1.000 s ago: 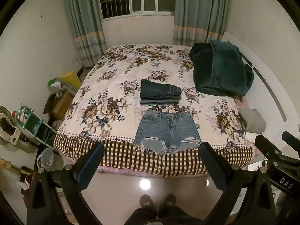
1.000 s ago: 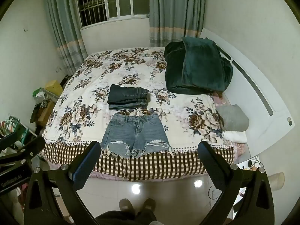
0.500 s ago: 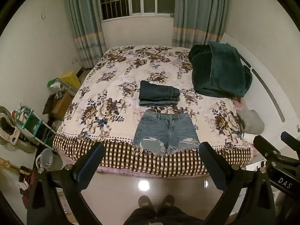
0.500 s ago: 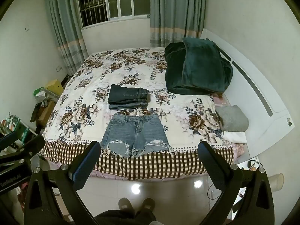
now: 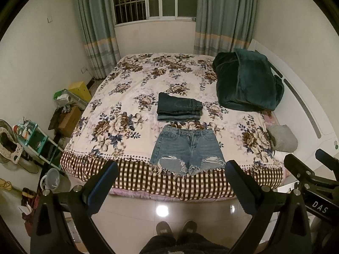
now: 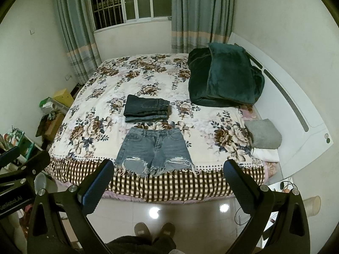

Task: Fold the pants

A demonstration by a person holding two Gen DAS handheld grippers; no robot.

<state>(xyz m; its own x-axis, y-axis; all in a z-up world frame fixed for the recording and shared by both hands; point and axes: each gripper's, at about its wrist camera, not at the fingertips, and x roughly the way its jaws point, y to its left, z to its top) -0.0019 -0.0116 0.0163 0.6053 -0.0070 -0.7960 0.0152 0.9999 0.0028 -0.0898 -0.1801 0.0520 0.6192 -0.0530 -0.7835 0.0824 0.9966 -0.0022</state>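
Light-blue frayed denim shorts [image 5: 187, 149] lie flat and unfolded at the near edge of the floral bed [image 5: 127, 97]; they also show in the right wrist view [image 6: 154, 150]. Behind them lies a folded stack of dark jeans [image 5: 179, 109], also seen in the right wrist view [image 6: 146, 108]. My left gripper [image 5: 171, 182] is open and empty, held above the floor in front of the bed. My right gripper [image 6: 167, 182] is open and empty, beside it at the same distance.
A dark green blanket [image 5: 246, 81] is heaped at the bed's far right, with grey and white folded cloths [image 6: 263, 134] by the white headboard [image 6: 296, 114]. Boxes, a shelf and a bucket [image 5: 53, 180] crowd the floor at the left. My feet [image 5: 177, 228] stand on shiny tiles.
Both grippers have drawn back and risen slightly, so the bed and shorts sit a little farther off. Nothing on the bed has moved.
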